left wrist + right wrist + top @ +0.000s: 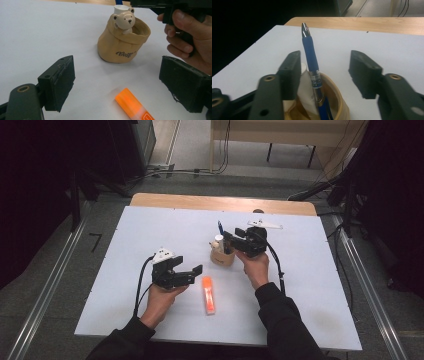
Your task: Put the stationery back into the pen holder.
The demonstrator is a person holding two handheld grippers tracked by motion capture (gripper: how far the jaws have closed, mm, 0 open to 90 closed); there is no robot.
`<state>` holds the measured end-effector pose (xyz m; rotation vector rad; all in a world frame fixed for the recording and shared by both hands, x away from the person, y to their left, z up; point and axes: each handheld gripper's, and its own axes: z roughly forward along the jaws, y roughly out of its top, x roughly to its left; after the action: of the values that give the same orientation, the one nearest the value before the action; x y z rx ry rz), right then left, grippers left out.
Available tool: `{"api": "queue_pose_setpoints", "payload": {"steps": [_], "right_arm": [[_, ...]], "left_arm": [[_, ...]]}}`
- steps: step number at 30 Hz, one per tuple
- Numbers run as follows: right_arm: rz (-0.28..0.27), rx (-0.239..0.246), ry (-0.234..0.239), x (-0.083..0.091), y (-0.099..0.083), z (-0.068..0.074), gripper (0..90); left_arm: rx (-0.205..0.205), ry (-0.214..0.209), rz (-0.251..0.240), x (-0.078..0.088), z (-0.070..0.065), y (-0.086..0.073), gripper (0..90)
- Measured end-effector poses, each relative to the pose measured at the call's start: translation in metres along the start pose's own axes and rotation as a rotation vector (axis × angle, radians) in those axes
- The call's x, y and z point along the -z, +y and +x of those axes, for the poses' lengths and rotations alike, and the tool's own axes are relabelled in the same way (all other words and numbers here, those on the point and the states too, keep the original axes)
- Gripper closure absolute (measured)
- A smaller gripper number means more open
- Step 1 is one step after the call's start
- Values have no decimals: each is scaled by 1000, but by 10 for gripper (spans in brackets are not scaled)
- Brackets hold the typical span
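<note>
Both tools are released. The right tool [324, 75] hovers mid-frame over the tan bear holder [222, 257], its jaws either side of a blue pen [310, 56] standing in it. Left tool [187, 274] sits lower left, beside the orange highlighter [208, 295] on the table [150, 235].

Two black hand-held grippers: the left gripper [192, 273] topped by a pale three-cornered plate, the right gripper [229, 241] likewise, each trailing a black cable toward the near edge. Blocky matte-black jaws with small screw holes, hinged on arms with brass-ringed pivot holes. Dark long sleeves [282, 320] reaching to the wrists, hands bare.
</note>
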<state>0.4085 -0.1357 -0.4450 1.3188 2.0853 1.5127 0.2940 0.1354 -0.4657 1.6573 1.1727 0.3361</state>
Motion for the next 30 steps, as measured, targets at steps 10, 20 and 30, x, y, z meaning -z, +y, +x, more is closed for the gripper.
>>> {"api": "queue_pose_setpoints", "payload": {"steps": [10, 20, 30], "right_arm": [[-32, 11, -9, 22, -6, 6, 201], [-41, 46, -6, 36, -12, 21, 158], [-31, 74, -6, 46, -35, 36, 144]], "left_arm": [[12, 11, 3, -2, 3, -1, 139], [11, 28, 1, -1, 6, -1, 138], [19, 37, 2, -1, 8, -2, 138]]}}
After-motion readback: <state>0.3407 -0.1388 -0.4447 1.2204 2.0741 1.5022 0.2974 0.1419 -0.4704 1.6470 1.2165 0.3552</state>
